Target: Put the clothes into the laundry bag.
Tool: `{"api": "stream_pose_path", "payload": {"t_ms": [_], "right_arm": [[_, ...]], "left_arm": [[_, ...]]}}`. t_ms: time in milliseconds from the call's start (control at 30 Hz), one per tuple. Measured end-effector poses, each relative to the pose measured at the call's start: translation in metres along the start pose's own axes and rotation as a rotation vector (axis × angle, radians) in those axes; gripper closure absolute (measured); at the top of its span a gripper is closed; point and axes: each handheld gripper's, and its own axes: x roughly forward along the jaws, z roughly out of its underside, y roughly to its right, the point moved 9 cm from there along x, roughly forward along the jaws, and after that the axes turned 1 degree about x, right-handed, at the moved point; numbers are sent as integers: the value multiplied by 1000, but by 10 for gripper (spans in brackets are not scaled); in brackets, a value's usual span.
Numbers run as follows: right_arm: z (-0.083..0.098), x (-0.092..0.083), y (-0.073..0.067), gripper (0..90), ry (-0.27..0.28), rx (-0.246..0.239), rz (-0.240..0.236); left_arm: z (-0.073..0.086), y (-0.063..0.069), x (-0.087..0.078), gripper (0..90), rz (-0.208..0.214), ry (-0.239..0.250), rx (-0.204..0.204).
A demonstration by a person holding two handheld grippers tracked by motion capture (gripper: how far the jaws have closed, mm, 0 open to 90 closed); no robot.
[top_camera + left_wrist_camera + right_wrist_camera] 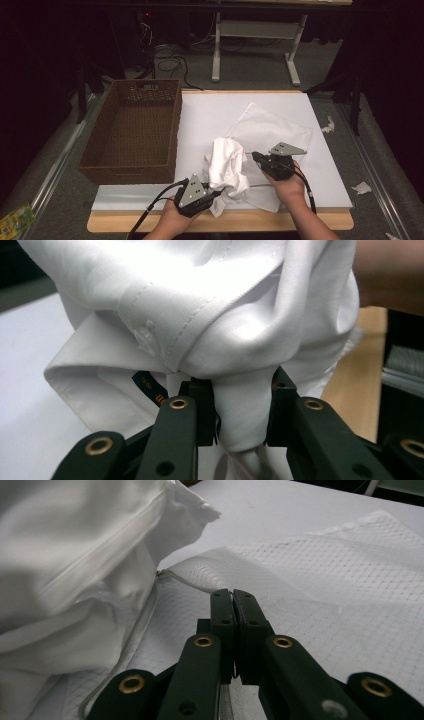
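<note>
Work in hand: white shirt (227, 167) going into mesh laundry bag (272, 131), near edge of white table mat (210, 112).
Left gripper (216, 192): clamped on a bunched fold of shirt (240, 420) — cloth pinched between both jaws, cuff with button hanging just above.
Right gripper (256, 156): jaws pressed together on the bag's upper layer (300, 580), right beside the zip opening; only thin mesh between the pads, if anything.
Shirt position: near middle of mat, bundled and lifted, touching the bag's left edge; wicker basket (132, 131) well apart at left.
Shirt orientation: crumpled lump, long axis roughly upright from near grip to far top, leaning slightly left; no clear front or collar direction readable.
Bag orientation: flat, long axis running near-left to far-right, mouth at near-left toward the shirt.
Method, judged: raise the top mesh layer alone to hold the mouth open — then feed the bundle in low end first, to the right.
Risk, judged: pinching both bag layers shuts the mouth.
</note>
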Motion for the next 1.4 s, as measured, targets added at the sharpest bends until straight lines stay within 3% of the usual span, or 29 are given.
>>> {"api": "stream_pose_path", "payload": {"t_ms": [100,167,300,467,600,733,900,1000,1033,1067,1100,1167,1200,1233,1400], "right_arm": [[-4,-1,2,892,16,18,-8],[-5,-2,3,892,20,27,-10],[-15,-9,3,892,63,35,-16],[-21,-17,1,892,98,39,-22],[-25,-23,-3,893,123,33,-25],[-27,-26,-2,894,132,38,-26],[-27,-25,-1,893,133,50,-33],[-27,-25,-3,894,132,51,-38],[-26,-25,-3,893,131,53,-41],[-26,-24,-4,894,131,50,-41],[-26,-24,-5,894,130,45,-41],[-27,-25,-5,894,134,45,-41],[-27,-25,-5,894,134,45,-41],[-27,-27,-3,894,138,52,-35],[-27,-28,3,894,147,65,-29]], "left_arm": [[-3,9,1,733,46,3,23],[-1,10,3,732,49,-8,25],[3,11,11,728,96,-40,-11],[3,10,16,714,109,-62,-11],[-1,3,23,690,97,-55,-56],[-4,-3,28,496,85,-29,-155],[-8,-6,31,257,44,6,-189],[-14,-9,36,228,38,32,-253],[-16,-12,40,271,37,34,-268],[-16,-14,43,387,32,42,-280],[-17,-15,45,558,32,49,-287],[-15,-12,49,744,74,42,-275],[-14,-9,49,744,102,33,-260],[-8,0,48,754,139,-5,-218],[-1,11,46,758,197,-62,-170]]}}
